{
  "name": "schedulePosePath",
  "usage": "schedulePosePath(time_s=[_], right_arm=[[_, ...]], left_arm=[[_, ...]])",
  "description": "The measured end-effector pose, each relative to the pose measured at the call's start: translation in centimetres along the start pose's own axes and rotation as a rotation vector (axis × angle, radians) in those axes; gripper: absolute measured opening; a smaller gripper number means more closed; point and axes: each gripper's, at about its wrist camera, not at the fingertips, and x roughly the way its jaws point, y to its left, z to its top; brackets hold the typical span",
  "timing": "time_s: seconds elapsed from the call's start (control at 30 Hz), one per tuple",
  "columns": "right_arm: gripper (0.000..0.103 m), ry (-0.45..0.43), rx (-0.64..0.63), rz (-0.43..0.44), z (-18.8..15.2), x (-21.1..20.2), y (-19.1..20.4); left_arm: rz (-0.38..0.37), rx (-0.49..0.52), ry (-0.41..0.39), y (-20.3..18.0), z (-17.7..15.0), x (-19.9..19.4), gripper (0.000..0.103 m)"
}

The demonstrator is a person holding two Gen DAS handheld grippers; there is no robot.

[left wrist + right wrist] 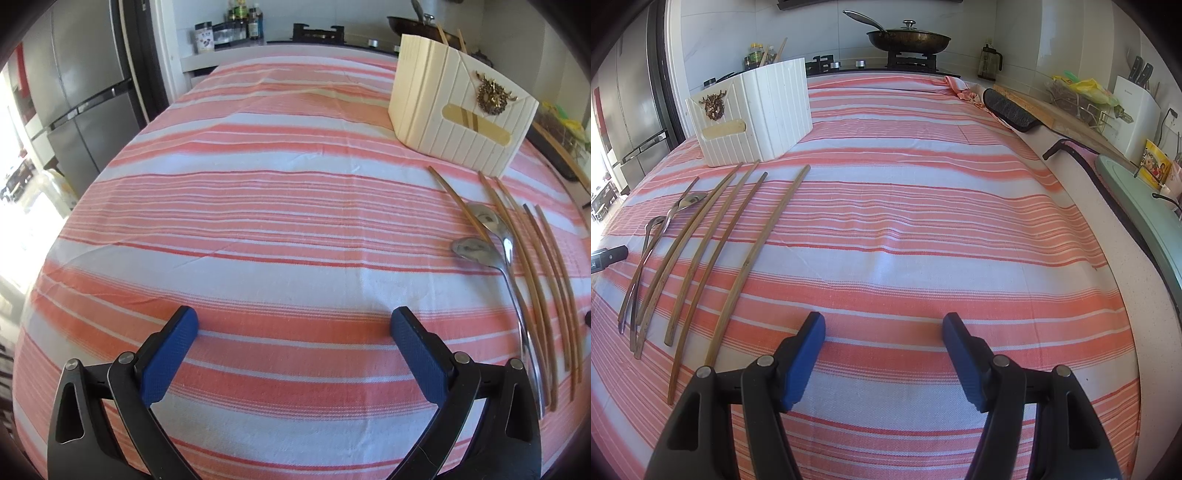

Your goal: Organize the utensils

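Observation:
A white ribbed utensil holder (458,114) stands at the back of the striped cloth (258,206); it also shows in the right wrist view (753,118). Several wooden chopsticks (532,280) and two steel spoons (491,236) lie in front of it, side by side. In the right wrist view the chopsticks (738,251) and spoons (665,221) lie to the left. My left gripper (294,325) is open and empty, left of the utensils. My right gripper (883,328) is open and empty, right of the chopsticks.
A stove with a lidded pan (908,38) stands behind the table. A fridge (74,92) is at the left. A counter at the right holds a black brush (1010,110), a cutting board (1067,122), a knife block (1137,110) and a green tray (1145,214).

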Motion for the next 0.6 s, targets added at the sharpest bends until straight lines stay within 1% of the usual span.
schedulePosePath(time_s=[0.6], right_arm=[[0.068,0.0,0.0,0.0,-0.01,0.02,0.01]], left_arm=[[-0.003,0.007,-0.005,0.16,0.01,-0.11,0.102]])
